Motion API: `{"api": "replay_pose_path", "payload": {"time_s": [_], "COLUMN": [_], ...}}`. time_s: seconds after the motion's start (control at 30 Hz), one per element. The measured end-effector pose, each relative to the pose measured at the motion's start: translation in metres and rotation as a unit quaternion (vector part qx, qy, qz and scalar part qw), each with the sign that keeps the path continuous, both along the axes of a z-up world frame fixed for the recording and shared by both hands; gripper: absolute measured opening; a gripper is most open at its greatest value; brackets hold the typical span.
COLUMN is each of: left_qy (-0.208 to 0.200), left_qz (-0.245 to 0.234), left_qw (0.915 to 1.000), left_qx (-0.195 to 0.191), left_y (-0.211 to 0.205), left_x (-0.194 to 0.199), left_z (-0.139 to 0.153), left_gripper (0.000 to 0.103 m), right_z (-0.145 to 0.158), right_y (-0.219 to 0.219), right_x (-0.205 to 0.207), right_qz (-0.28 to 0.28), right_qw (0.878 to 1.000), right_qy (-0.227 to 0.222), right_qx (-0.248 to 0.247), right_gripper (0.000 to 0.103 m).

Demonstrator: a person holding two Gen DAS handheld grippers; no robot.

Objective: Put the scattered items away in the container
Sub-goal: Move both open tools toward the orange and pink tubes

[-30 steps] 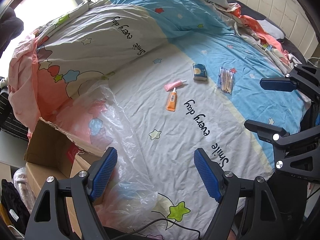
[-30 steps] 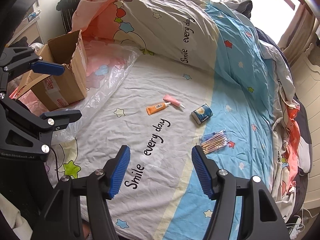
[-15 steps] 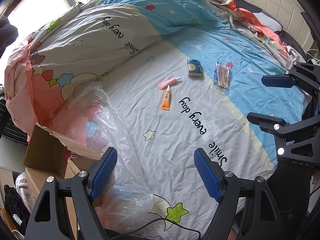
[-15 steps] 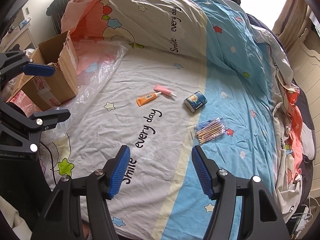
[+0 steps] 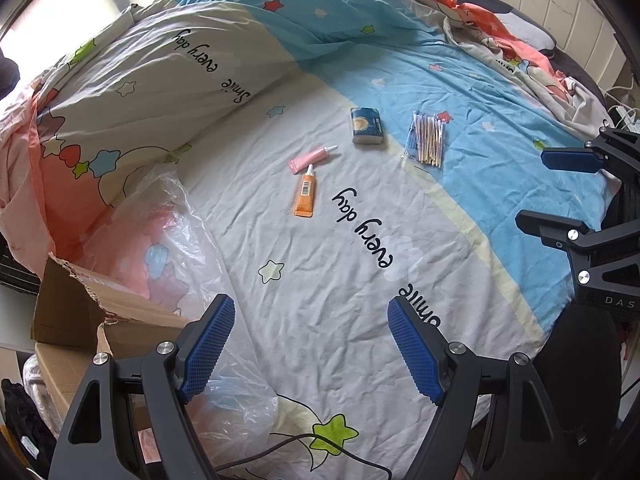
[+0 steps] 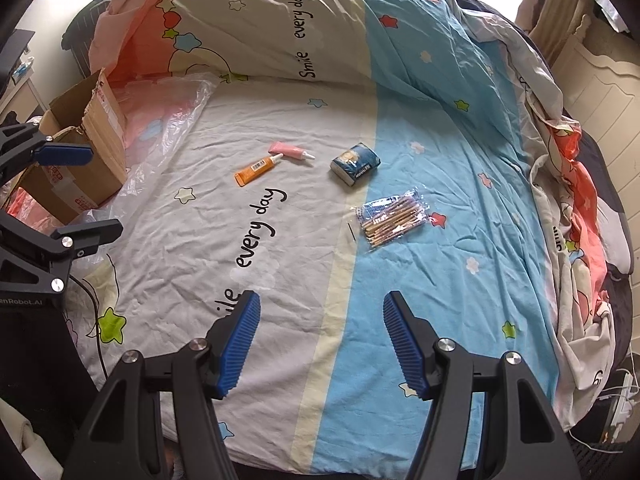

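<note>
Cardboard box (image 6: 86,152), torn at the rim and open at the top, is our landmark; it sits at the edge of the bed (image 5: 340,272), partly on a clear plastic bag (image 5: 168,232).

Both tongs hover over the sheet with nothing between their blue pads: left tongs (image 5: 310,350) spread wide and next to the box, right tongs (image 6: 320,342) about half open and farther from it.

All four items lie ahead of both tongs, well apart from them, none in the box yet. In order away from the box:
- orange tube (image 6: 258,168), nearest; long axis runs roughly box-to-far-side.
- pink tube (image 6: 290,151), its side touching the orange tube's white cap.
- blue tissue pack (image 6: 354,163), soft, squarish.
- clear packet of swabs (image 6: 394,220), farthest.

We judge the swabs and tissues nearer the right tongs, the tubes nearer the left.
</note>
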State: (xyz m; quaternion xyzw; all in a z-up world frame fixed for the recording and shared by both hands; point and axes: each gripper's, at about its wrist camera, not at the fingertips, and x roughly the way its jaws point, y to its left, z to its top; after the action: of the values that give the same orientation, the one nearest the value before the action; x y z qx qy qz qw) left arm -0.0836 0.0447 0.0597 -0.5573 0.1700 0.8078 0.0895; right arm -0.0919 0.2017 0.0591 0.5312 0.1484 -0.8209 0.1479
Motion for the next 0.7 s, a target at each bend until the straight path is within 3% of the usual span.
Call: {"api": "replay_pose_path", "payload": {"time_s": [0.7], "left_qy": [-0.018], "left_qz": [-0.012], "left_qw": [0.9997], "left_qx": [0.007], "left_y": [0.009], "left_x": [-0.005], "left_z": [-0.028], "left_gripper": [0.082], "right_z": [-0.013], "right_y": [0.021], "right_x": [-0.003], "right_qz": [-0.029], "right_qw": [1.0], "right_qy": [-0.008], "right_qx": [-0.002], "right_gripper": [0.06]}}
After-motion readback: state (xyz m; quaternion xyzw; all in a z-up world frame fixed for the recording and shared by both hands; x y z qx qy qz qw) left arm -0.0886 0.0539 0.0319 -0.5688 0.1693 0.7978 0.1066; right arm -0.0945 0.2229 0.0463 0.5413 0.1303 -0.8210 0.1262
